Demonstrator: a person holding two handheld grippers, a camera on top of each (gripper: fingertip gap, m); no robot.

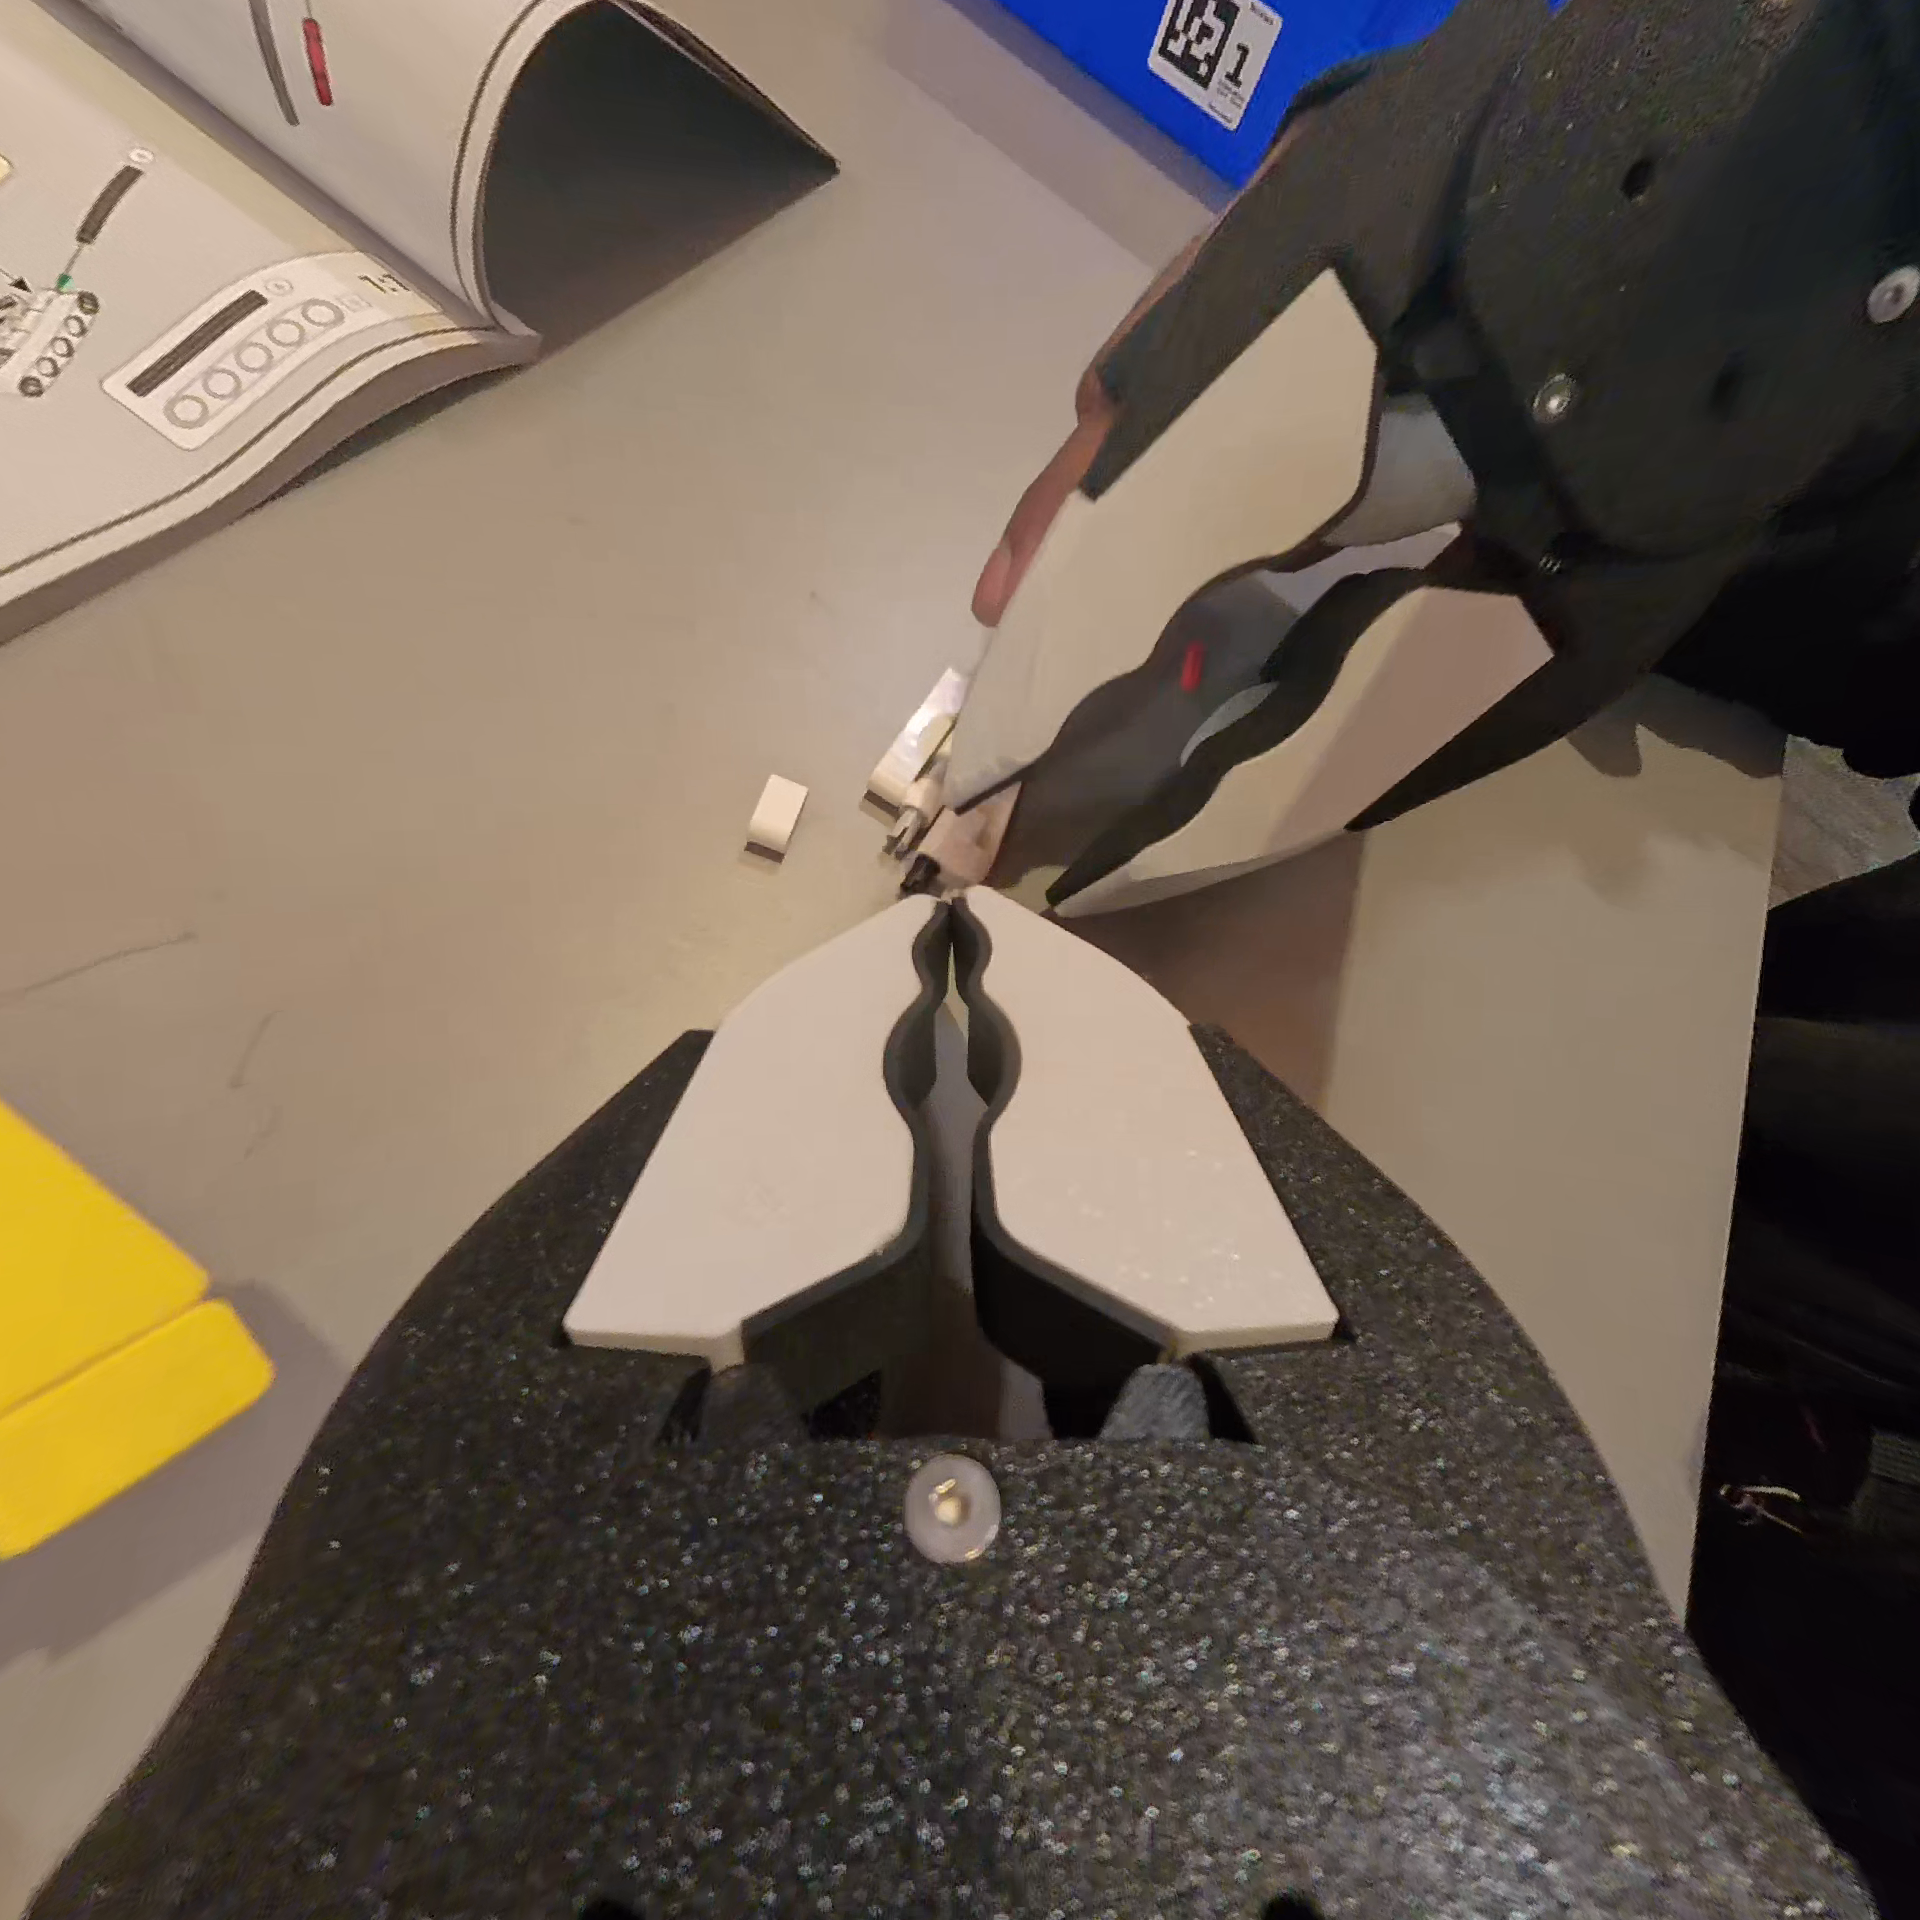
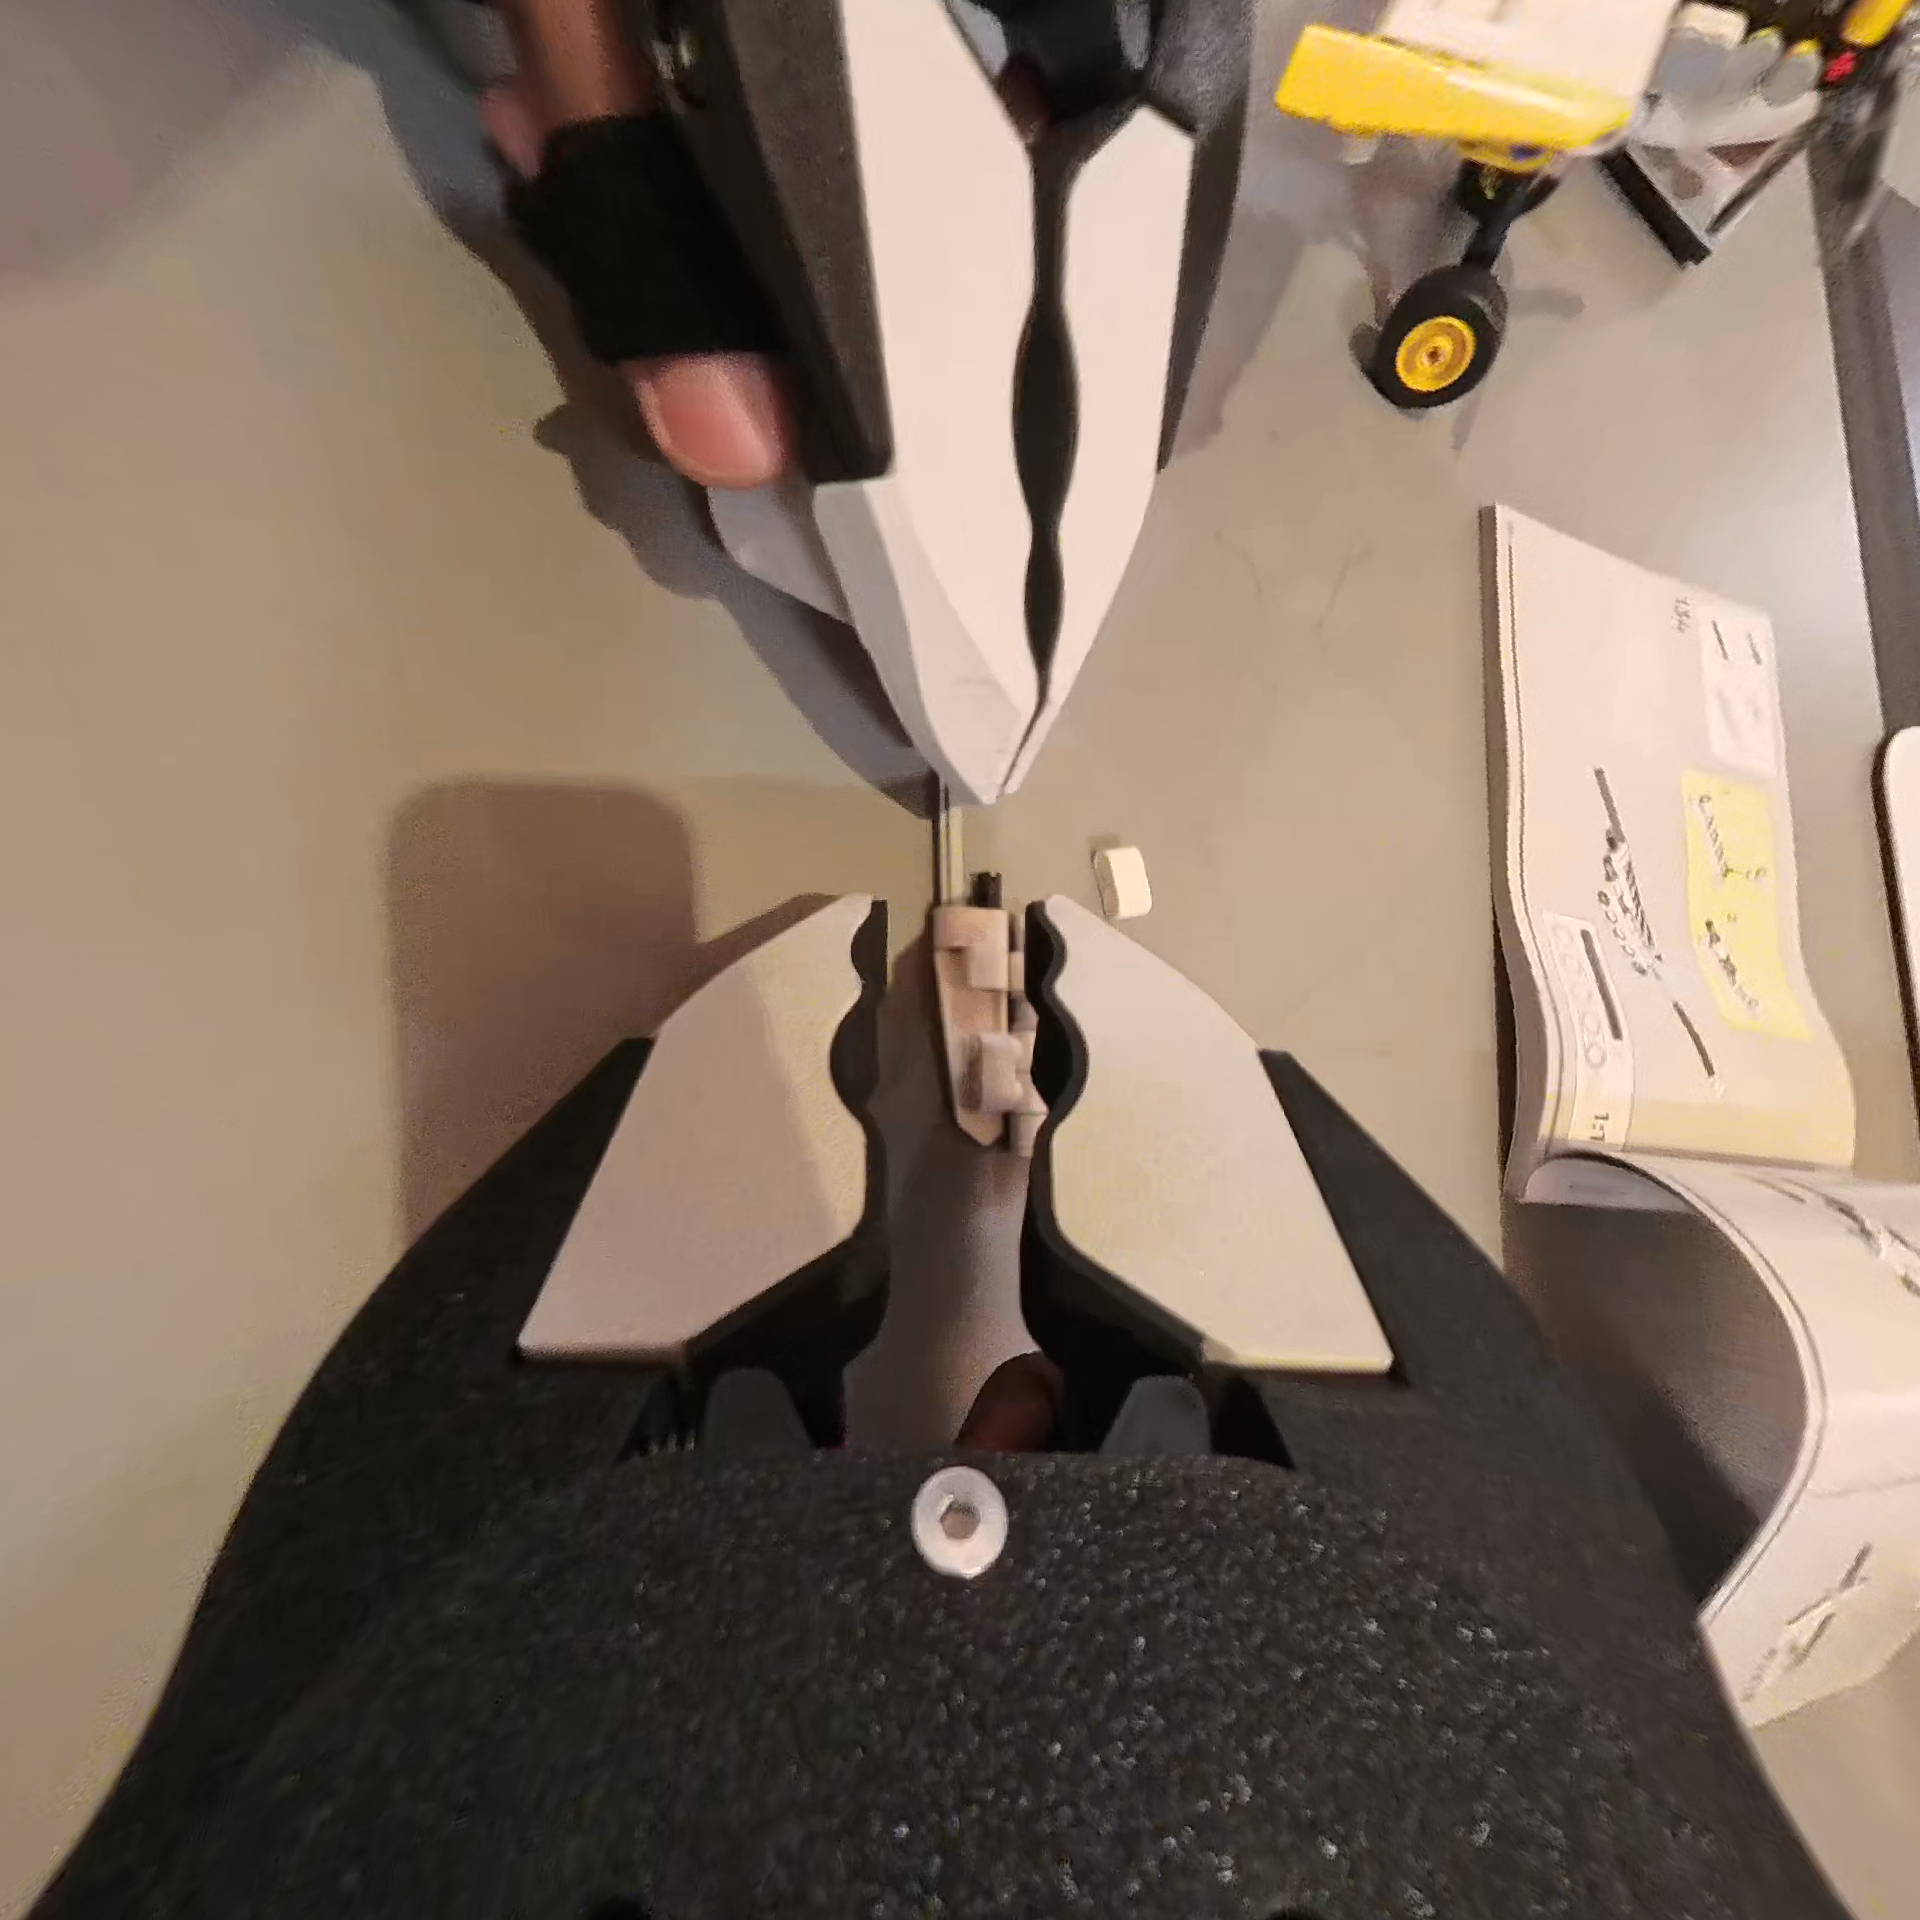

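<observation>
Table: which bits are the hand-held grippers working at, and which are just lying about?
At the grippers:
- white assembly, between the right hand-held gripper fingers
- thin rod sticking out of it
- left hand-held gripper, shut, by the rod's end

Lying about:
- small white brick
- booklet
- wheeled model
- yellow plates
- blue box

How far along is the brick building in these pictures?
Done: a yellow wheeled brick model stands beyond the open instruction booklet. In hand: a small white brick assembly sits between the right gripper's open fingers, with the shut left gripper at its thin rod. Left: one small white brick lies loose.
</observation>
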